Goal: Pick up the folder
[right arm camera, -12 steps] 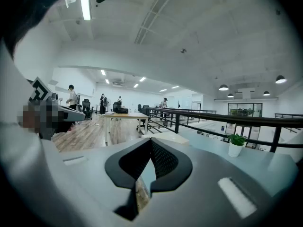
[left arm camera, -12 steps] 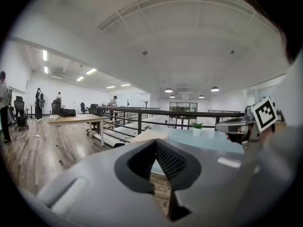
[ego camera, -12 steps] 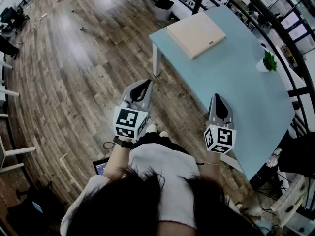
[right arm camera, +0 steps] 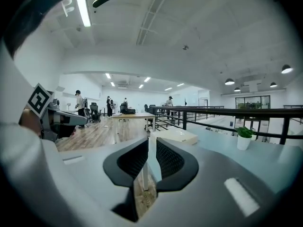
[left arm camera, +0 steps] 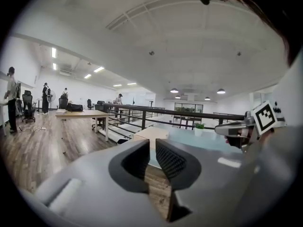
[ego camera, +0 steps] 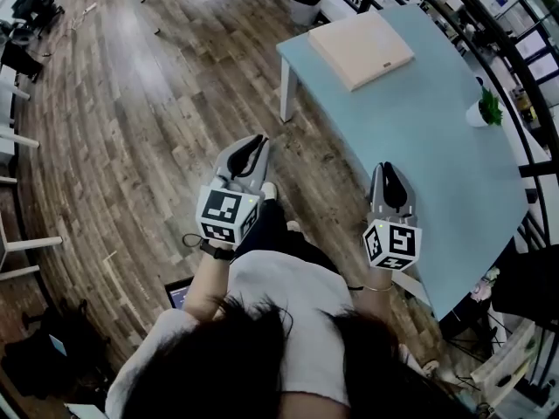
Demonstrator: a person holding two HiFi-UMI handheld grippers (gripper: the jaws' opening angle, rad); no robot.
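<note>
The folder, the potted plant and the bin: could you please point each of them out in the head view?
folder [ego camera: 360, 47], head view, middle of its beige top cover.
potted plant [ego camera: 487, 106], head view, on its green leaves.
bin [ego camera: 305, 10], head view, on its outer wall.

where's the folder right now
In the head view, the folder lies at the far end of the blue table, upper right, with the potted plant to its right.
</note>
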